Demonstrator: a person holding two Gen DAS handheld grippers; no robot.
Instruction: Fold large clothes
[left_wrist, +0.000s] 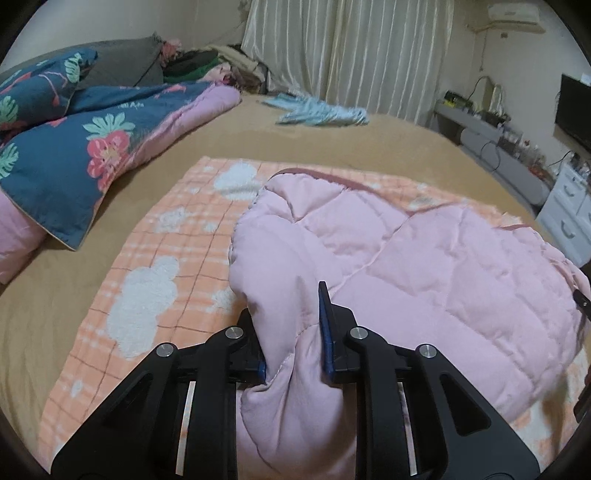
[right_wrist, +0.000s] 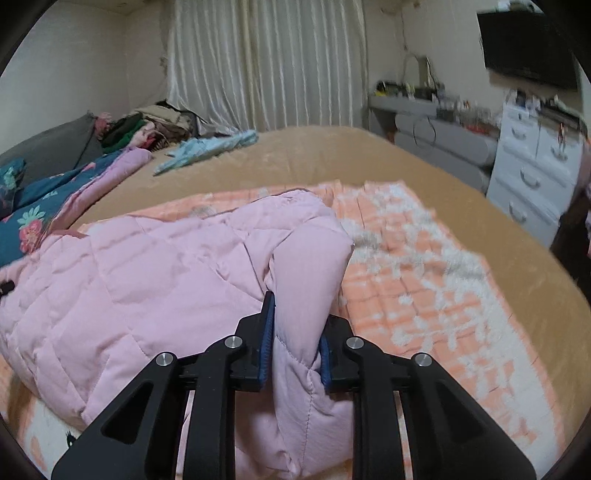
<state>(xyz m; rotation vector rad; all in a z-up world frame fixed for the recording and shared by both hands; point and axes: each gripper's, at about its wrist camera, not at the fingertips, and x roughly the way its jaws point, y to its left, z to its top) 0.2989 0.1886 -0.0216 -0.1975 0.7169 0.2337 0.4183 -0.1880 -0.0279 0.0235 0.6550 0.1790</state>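
Jacket (left_wrist: 424, 258) lies on blanket (left_wrist: 166, 266), blanket on bed (left_wrist: 295, 144). Left gripper (left_wrist: 293, 332) at jacket's near-left edge, right gripper (right_wrist: 297, 332) at near-right edge. Quilt (left_wrist: 74, 155) left of blanket; pillow (left_wrist: 122, 66) + clothes pile (left_wrist: 207, 64) far left. Small garment (left_wrist: 317, 110) far, curtain (left_wrist: 347, 48) behind. Drawers (right_wrist: 532, 166) right of bed.

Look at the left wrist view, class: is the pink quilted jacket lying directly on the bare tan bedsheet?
No: the pink quilted jacket rests on an orange checked blanket spread over the tan bedsheet.
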